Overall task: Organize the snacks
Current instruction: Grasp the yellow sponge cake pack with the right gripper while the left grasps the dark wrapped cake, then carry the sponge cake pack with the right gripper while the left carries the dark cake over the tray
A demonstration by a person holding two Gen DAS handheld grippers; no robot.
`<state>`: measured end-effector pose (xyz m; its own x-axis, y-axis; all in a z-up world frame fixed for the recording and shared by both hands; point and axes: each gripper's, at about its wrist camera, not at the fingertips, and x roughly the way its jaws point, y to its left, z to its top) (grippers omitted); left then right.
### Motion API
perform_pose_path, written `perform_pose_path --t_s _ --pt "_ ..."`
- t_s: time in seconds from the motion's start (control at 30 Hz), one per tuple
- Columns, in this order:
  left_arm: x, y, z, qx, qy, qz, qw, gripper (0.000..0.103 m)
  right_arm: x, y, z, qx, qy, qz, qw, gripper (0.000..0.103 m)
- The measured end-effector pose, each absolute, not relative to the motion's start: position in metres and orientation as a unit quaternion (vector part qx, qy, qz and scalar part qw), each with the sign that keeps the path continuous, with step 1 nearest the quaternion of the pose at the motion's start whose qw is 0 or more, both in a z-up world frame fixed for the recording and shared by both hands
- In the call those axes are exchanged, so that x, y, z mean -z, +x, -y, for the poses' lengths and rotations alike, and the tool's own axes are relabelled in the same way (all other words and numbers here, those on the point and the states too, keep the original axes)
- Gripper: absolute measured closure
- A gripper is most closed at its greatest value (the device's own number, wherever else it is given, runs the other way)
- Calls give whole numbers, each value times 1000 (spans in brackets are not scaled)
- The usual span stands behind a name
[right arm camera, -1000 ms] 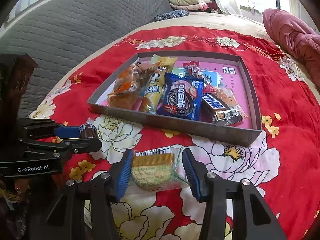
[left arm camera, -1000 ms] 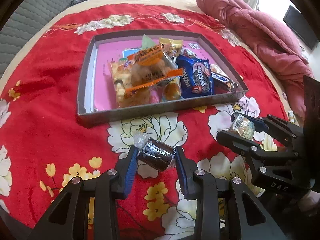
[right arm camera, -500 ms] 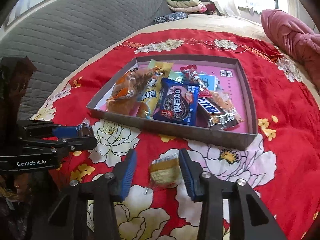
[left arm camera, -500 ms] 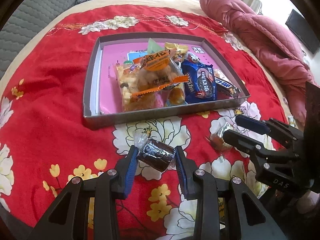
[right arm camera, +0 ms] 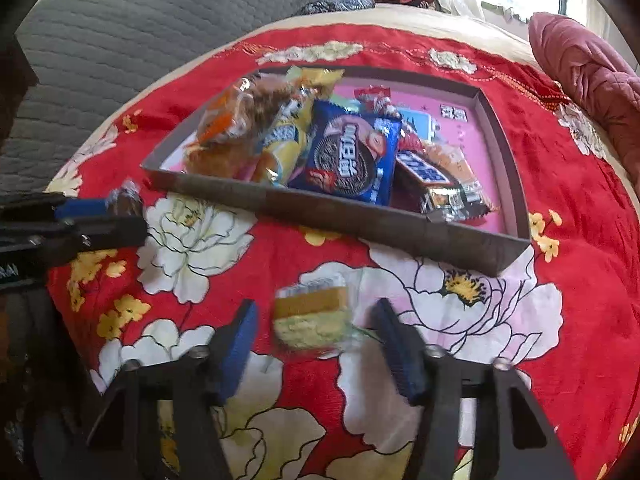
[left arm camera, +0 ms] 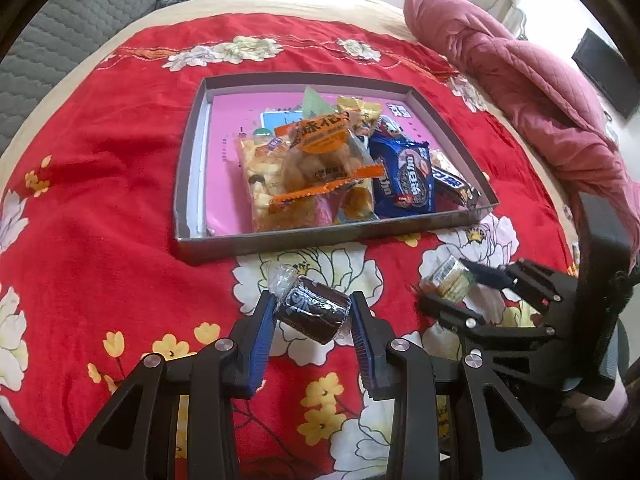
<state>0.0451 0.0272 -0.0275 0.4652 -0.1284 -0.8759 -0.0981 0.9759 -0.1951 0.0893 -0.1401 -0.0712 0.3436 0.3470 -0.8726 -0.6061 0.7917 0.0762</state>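
Left tool (left arm camera: 312, 318) is clenched on a dark wrapped roll cake (left arm camera: 313, 313), held clear above the red flowered bedspread (left arm camera: 100, 200); right tool (right arm camera: 314, 340) stands released, its blue pads wide apart with the yellow wrapped cake (right arm camera: 310, 312) lying loose on the bedspread between them, touching neither pad as far as the blurred right wrist view shows.

Largest first: the bed carries the bedspread, and on it, straight ahead of both tools, sits the shallow grey tray (left arm camera: 332, 240) with its pink floor; its near wall runs crosswise to the left tool's reach, so the roll cake must go forward and over that wall; inside, the snacks are heaped toward the middle and right, a clear bag of orange-labelled pastries (left arm camera: 316, 168) beside the blue cookie pack (left arm camera: 404, 176) and a dark bar (left arm camera: 450, 182) at the right edge; the left strip of the pink floor is bare.

The roll cake's long axis lies across the gap, pad to pad, its twisted clear end sticking up past the left pad; the yellow cake lies with its long side across the right tool's gap, just short of the tray's near wall.

By my judgement the left tool is the one ready to deliver, and the bare left strip is its nearer landing place; the right tool, being unladen, has nothing to carry until it closes again.
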Motion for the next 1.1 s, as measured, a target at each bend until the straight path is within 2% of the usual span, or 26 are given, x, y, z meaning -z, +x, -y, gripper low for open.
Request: perform_pose_path --t_s 0.67,1.1 --pt "20 46 -25 9 -115 -510 852 65 44 91 152 -330 -61 -461 822 57" --pt "6 54 -19 14 -118 -495 861 65 15 93 162 -343 -21 -407 846 57"
